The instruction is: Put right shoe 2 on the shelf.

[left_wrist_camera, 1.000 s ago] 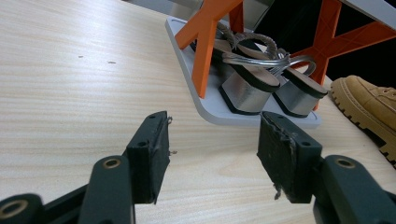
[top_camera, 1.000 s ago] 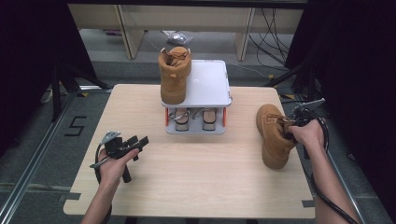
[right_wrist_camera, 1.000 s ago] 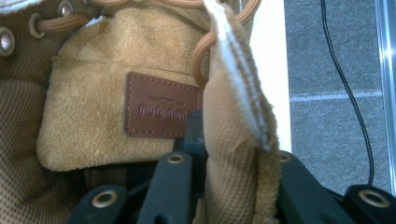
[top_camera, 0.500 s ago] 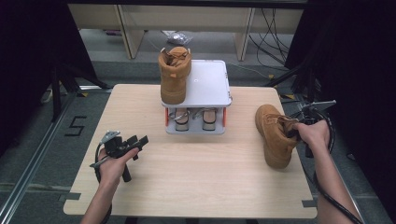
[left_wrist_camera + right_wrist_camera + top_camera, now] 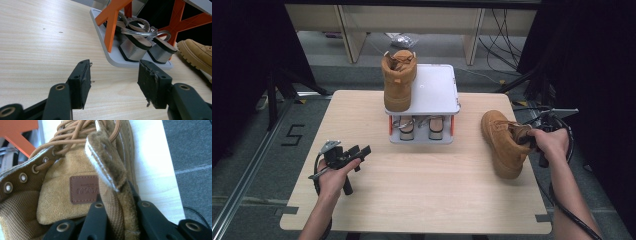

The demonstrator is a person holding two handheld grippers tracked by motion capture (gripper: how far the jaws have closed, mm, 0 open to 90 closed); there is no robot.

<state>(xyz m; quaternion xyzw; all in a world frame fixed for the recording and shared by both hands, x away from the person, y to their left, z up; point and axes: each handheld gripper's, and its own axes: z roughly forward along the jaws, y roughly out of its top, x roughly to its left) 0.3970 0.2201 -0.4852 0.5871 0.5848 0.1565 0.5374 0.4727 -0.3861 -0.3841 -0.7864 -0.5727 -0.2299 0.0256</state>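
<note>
Right gripper (image 5: 526, 138) clamps the collar of the tan suede lace-up boot (image 5: 503, 142), which lies on the light wooden table (image 5: 427, 190) near its right edge. Left gripper (image 5: 113, 83) is released, jaws spread, hovering over bare tabletop at front left. Between them at the back stands a white two-tier rack with orange struts (image 5: 432, 95), a matching tan boot (image 5: 398, 80) on its top left, silver strappy sandals (image 5: 421, 127) below. Top right of the rack is bare; front table wide open.

A pale wooden table (image 5: 377, 200) stands on grey floor (image 5: 257, 165), with black curtains (image 5: 597, 60) alongside.
</note>
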